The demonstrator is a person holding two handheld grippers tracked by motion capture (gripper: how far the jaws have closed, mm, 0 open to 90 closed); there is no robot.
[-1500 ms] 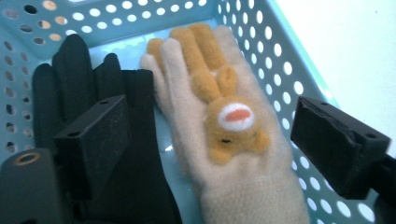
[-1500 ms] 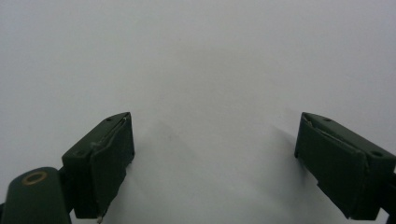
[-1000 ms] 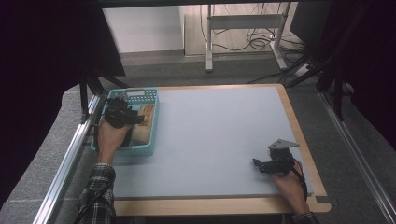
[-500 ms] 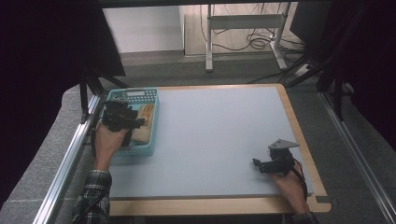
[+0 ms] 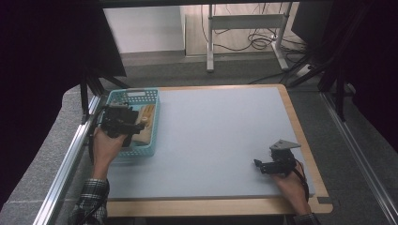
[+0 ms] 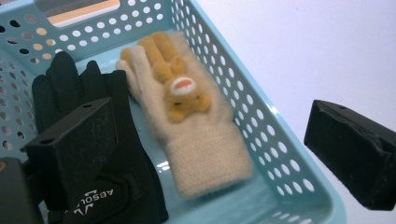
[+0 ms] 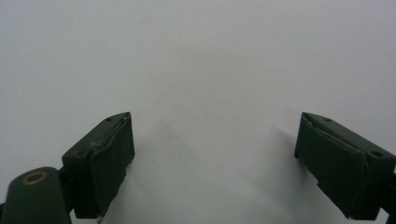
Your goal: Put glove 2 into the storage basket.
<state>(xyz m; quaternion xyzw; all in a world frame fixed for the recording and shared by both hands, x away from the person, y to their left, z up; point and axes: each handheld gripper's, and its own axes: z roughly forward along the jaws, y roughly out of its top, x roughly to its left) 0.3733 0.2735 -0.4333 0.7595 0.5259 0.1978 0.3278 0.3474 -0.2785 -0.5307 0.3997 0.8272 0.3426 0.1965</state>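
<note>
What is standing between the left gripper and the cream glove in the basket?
Nothing visible. The left gripper hangs open above the blue basket, and the cream glove lies uncovered between its jaws. The black glove lies beside it, under the left jaw.

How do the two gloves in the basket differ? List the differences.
The cream glove is fuzzy knit with an orange plush animal on its back; the black glove is smooth, with white lettering near its cuff. The cream glove lies in plain sight beside the basket wall, while the black glove is partly hidden behind one jaw of the open left claw. Both lie flat in the basket, fingers pointing the same way.
</note>
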